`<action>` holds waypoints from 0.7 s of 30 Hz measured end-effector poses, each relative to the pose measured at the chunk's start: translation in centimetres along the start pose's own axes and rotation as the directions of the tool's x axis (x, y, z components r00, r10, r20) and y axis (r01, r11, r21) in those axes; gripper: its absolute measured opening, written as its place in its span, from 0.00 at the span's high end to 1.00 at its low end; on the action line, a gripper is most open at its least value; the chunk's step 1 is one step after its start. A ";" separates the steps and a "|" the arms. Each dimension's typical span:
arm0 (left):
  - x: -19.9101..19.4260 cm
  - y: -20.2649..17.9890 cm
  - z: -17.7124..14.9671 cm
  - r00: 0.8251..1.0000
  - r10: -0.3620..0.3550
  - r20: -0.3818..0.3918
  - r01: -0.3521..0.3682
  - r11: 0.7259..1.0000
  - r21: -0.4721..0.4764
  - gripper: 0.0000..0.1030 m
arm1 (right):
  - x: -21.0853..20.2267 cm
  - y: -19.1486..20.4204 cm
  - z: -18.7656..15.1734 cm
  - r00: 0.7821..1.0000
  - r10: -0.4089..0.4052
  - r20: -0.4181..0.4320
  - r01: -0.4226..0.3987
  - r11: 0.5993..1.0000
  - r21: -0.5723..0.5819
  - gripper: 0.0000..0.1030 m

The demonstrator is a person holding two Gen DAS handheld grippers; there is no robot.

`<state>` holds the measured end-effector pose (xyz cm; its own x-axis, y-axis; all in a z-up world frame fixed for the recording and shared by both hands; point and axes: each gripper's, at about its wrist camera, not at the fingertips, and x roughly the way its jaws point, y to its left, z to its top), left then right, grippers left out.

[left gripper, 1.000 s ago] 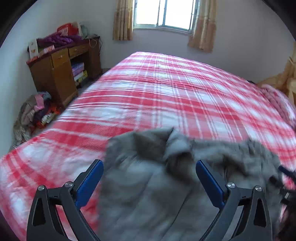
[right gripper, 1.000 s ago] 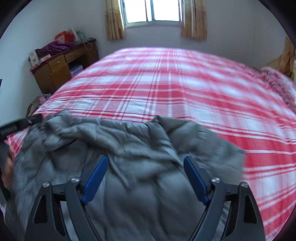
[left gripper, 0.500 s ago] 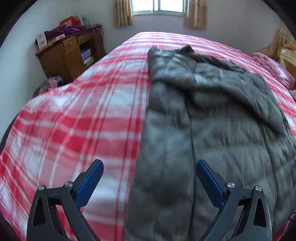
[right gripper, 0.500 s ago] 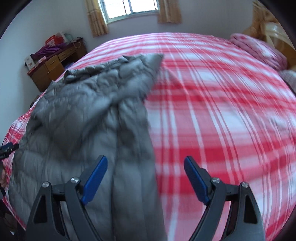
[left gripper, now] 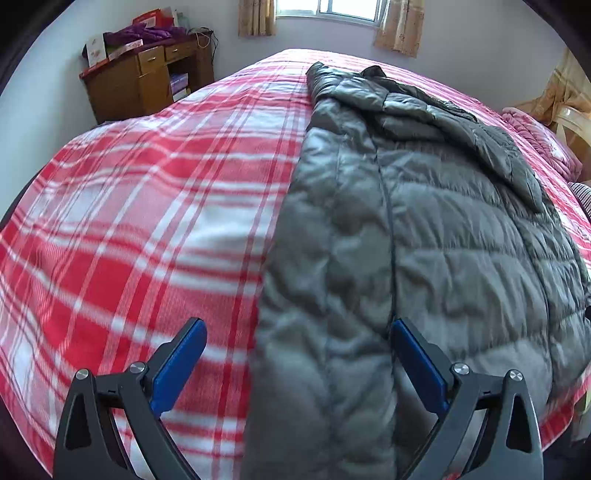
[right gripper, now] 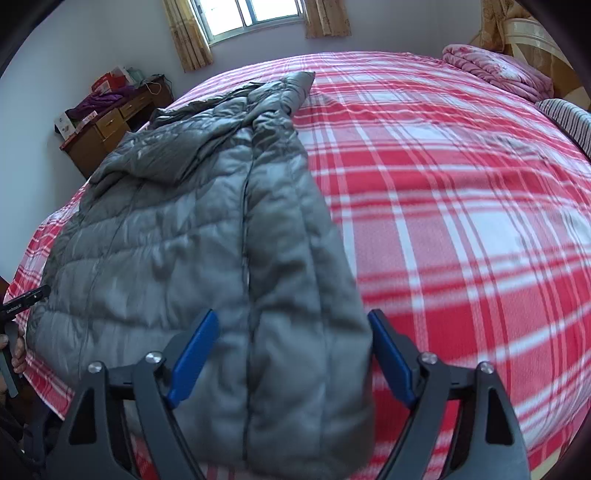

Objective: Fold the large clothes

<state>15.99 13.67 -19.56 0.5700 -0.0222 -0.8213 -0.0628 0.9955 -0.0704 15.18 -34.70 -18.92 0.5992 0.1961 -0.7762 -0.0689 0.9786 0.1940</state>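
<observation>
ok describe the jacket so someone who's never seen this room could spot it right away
Start at the big bed with the red and white plaid sheet. The jacket lies spread lengthwise on it, hem at the near edge, hood toward the window. It is the only grey, quilted, puffy thing there; the folded bedding by the headboard is pink or striped.

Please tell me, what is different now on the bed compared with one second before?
The jacket was bunched near both grippers; now it lies spread lengthwise on the bed, its hood end toward the window. The left gripper and right gripper have drawn back to its near hem, jaws open; the right's have just been closing a little, pads not pressing. The bed and desk are unchanged.
</observation>
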 end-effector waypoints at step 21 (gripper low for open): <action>-18.0 0.8 1.2 0.878 -0.380 0.290 0.371 0.925 0.085 0.95 | -12.8 2.1 -1.0 0.947 0.224 0.230 -0.229 0.973 -0.006 0.89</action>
<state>6.65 14.94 -4.18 0.7625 -0.3708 -0.5302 0.2237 0.9200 -0.3218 6.53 -35.06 -9.19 0.7355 0.3907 -0.5535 -0.2088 0.9079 0.3634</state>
